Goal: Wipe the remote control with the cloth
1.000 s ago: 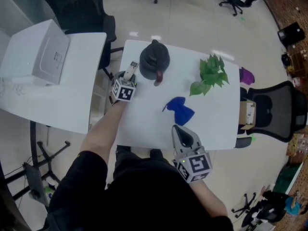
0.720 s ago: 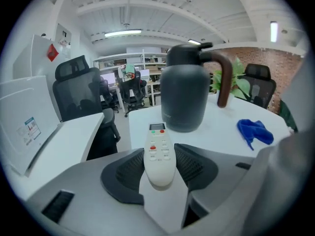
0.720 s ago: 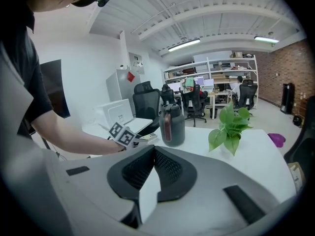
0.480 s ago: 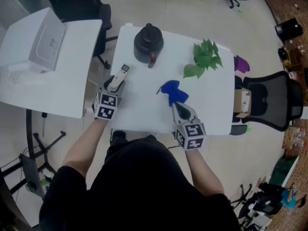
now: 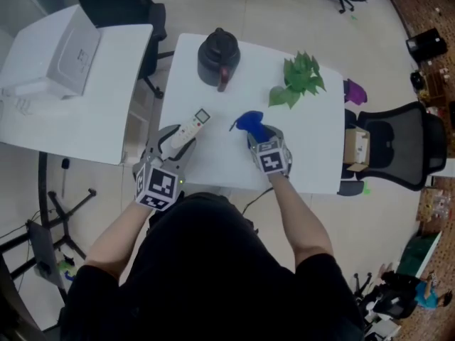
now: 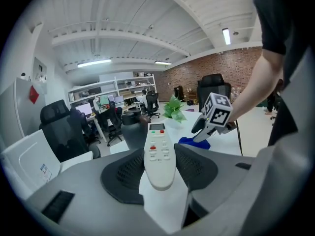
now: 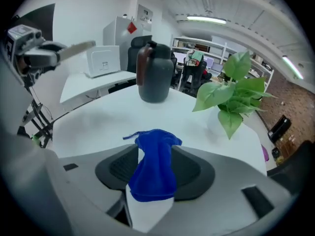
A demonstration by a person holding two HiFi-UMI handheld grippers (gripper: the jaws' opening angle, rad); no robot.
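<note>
The left gripper (image 5: 175, 136) holds the slim white remote control with coloured buttons (image 6: 158, 154) lengthwise between its fingers (image 6: 123, 173). The pads are closed on its lower body, with the buttons facing up. In the head view it appears raised off the white worktop (image 5: 313, 148), near the left edge.

The right gripper (image 5: 257, 138) is down at the crumpled blue cloth (image 7: 154, 173) — its fingers (image 7: 189, 168) have just been opening and now stand wide. The cloth lies between them on the worktop, not yet pinched.

The step in hand, as I judge it, is picking up the cloth; no wiping has begun. Next, the right fingers need to close on a good bunch of fabric, lift it, and carry it across to the remote — which the left gripper should hold steady, face up, for the strokes.
</note>
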